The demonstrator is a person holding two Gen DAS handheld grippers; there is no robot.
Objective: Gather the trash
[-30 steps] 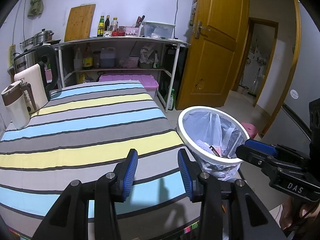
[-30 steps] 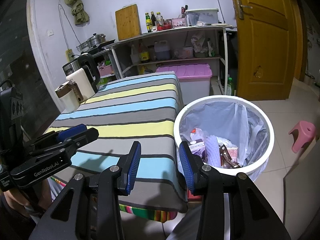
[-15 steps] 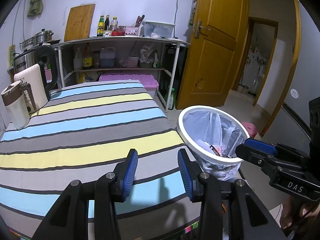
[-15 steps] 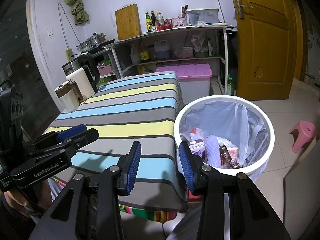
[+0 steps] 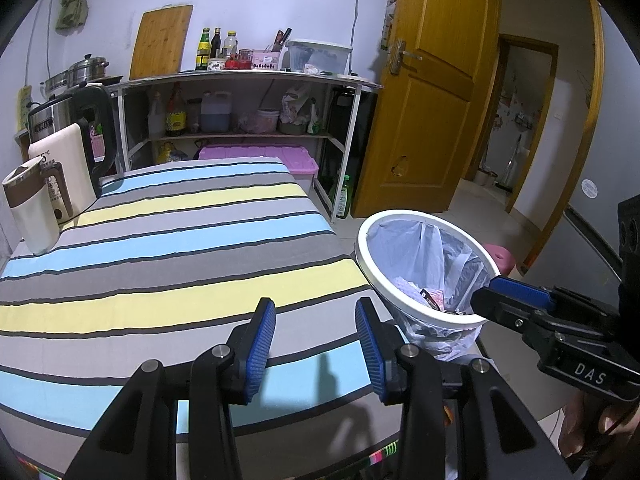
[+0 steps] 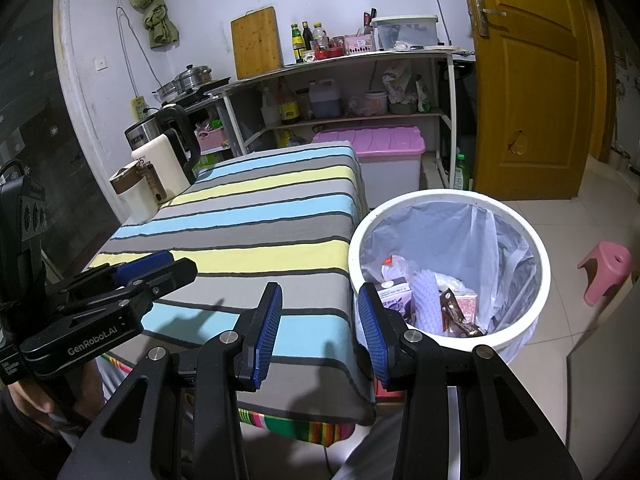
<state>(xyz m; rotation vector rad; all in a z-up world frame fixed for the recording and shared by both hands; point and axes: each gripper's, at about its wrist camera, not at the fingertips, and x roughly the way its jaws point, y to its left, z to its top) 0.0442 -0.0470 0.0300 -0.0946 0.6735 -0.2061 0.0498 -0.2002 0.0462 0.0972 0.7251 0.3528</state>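
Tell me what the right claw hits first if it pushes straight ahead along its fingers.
Probably the striped tablecloth near the table's corner: the right claw is open, empty, angled down at it. The bin sits just right; depth is unclear.

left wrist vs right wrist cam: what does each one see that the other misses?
Left wrist only: the second doorway past the open wooden door, and the right gripper from the side, by the bin.

Right wrist only: the trash inside the bin, including a purple carton and a pink box, and the left gripper from the side, over the cloth.

Both: striped tablecloth, white lined bin, kettles, shelf, pink stool. Both grippers' fingers stand apart, empty.
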